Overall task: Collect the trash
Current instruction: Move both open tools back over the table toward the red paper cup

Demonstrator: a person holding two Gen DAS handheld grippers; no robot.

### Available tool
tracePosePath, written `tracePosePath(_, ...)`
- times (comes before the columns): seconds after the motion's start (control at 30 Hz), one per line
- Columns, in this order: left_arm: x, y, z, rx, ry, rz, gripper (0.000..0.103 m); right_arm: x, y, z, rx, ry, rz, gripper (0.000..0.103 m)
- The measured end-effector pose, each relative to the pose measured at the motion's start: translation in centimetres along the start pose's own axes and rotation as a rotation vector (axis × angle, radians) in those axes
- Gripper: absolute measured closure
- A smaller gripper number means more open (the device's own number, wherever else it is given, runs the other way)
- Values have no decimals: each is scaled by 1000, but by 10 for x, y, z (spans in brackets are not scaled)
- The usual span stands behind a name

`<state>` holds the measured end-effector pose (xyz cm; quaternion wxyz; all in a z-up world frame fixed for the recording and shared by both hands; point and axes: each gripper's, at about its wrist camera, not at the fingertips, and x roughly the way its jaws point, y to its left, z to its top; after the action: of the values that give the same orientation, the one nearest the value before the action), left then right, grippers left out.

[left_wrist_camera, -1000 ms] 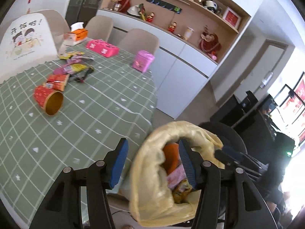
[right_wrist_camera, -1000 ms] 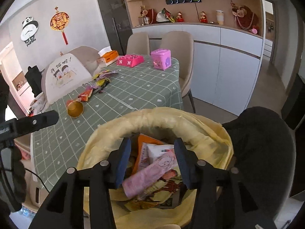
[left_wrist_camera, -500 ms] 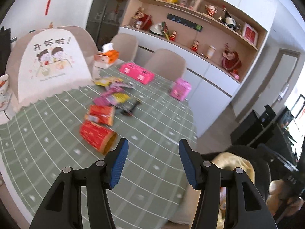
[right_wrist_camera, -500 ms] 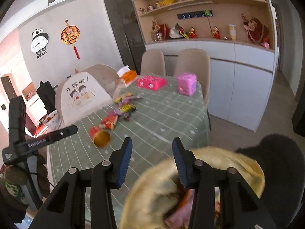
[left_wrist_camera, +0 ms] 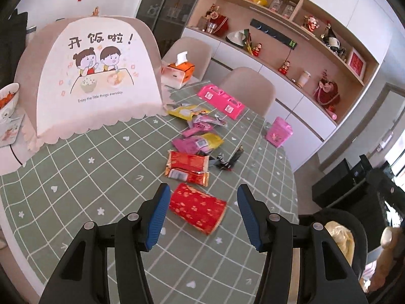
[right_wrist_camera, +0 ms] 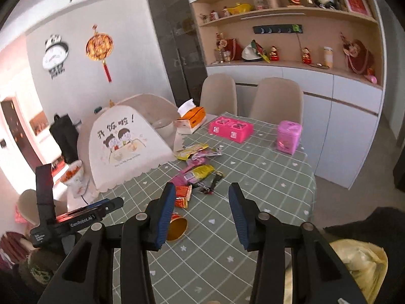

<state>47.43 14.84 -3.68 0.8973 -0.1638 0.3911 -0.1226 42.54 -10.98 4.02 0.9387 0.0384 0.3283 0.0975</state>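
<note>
A red paper cup (left_wrist_camera: 197,207) lies on its side on the green checked tablecloth (left_wrist_camera: 76,177), just ahead of my open, empty left gripper (left_wrist_camera: 202,214). Beyond it lie red snack wrappers (left_wrist_camera: 188,168), pink and yellow wrappers (left_wrist_camera: 198,142) and a black wrapper (left_wrist_camera: 229,159). In the right wrist view the cup (right_wrist_camera: 177,226) shows its gold inside beside my open, empty right gripper (right_wrist_camera: 202,215), with the wrappers (right_wrist_camera: 198,171) further back. The yellow trash bag (right_wrist_camera: 359,266) sits at lower right in a black bin (left_wrist_camera: 339,235).
A printed food cover (left_wrist_camera: 93,81) stands at the table's left, with a bowl (left_wrist_camera: 7,101) beside it. An orange tissue box (left_wrist_camera: 178,72), a pink case (left_wrist_camera: 221,100) and a pink tin (left_wrist_camera: 278,131) stand at the far side. Beige chairs (right_wrist_camera: 277,100) and a shelf cabinet lie behind.
Both grippers have swung away from the yellow trash bag and back over the table. The left now sits close behind the red cup. Both stay open and empty.
</note>
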Motion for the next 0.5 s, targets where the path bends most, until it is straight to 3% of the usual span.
tracePosePath(0.2, 23, 13, -11, -48, 44, -10, 47, 27, 15, 10, -74, 38, -52, 62)
tracePosePath(0.5, 60, -19, -56, 54, 133, 36, 46, 70, -19, 4, -122, 139, -54, 62)
